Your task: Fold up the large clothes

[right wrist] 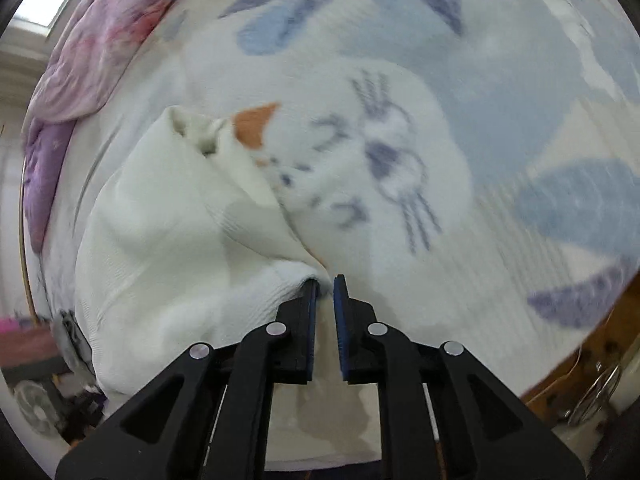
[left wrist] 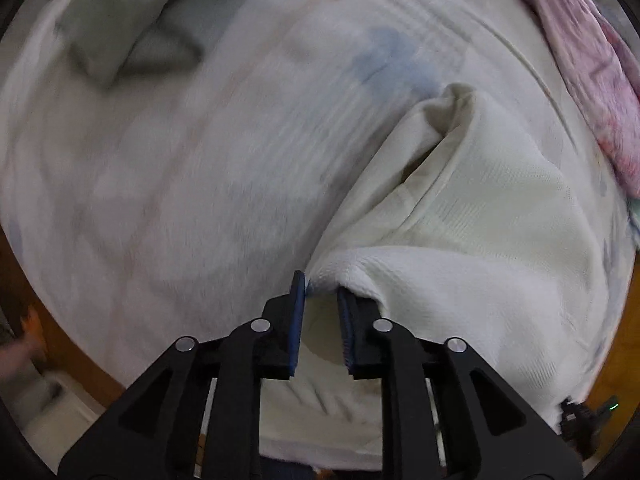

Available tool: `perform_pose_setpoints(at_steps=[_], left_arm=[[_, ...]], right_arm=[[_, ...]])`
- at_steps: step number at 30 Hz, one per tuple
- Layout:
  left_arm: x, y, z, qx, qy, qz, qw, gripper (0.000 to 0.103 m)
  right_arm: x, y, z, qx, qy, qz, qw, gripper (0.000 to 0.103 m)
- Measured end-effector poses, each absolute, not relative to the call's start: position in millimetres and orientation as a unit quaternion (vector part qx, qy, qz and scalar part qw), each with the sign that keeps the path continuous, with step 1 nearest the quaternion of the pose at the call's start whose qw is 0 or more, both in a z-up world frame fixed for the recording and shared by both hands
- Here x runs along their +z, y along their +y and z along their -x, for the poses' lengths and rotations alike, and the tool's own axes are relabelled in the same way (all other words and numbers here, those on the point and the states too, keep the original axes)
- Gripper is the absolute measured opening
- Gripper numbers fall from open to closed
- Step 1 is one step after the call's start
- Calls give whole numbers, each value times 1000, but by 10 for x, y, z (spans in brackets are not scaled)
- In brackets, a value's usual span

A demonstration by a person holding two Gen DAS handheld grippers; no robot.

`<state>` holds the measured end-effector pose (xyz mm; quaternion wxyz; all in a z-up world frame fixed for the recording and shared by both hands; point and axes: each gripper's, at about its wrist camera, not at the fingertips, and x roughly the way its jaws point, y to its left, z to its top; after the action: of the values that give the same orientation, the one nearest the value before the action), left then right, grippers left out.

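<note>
Bed with cat-print sheet [right wrist: 400, 152]; cream garment [right wrist: 160, 240] lower left, pink-purple quilt [right wrist: 92, 48] upper left, both on it.
</note>
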<state>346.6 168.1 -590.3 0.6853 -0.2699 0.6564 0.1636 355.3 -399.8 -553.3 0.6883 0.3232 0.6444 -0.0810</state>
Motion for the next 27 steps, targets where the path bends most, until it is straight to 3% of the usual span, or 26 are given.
perform_pose_setpoints(at_steps=[4, 6, 7, 18, 19, 23, 27], left_arm=[[-5733, 1794, -3208, 181, 611, 341, 691, 53], [-5686, 1856, -3083, 193, 587, 387, 684, 55], [-5685, 1879, -3042, 197, 578, 408, 678, 56], [-5915, 1709, -3237, 201, 578, 464, 640, 58], [-5922, 1696, -3250, 202, 576, 467, 640, 58], [-5973, 1676, -3289, 202, 578, 480, 628, 58], [-5830, 1713, -3104, 178, 524, 550, 625, 58]], right_arm=[[-5408, -4093, -3456, -103, 641, -322, 689, 28], [-5341, -4181, -3413, -124, 631, -324, 694, 51], [-5307, -4220, -3408, -129, 623, -331, 697, 53], [-5768, -4017, -3824, -66, 641, -442, 624, 57], [-5784, -3997, -3855, -59, 636, -451, 623, 55], [-5750, -3896, -3981, -44, 654, -412, 633, 30], [-5686, -3915, -4023, -35, 652, -429, 625, 28]])
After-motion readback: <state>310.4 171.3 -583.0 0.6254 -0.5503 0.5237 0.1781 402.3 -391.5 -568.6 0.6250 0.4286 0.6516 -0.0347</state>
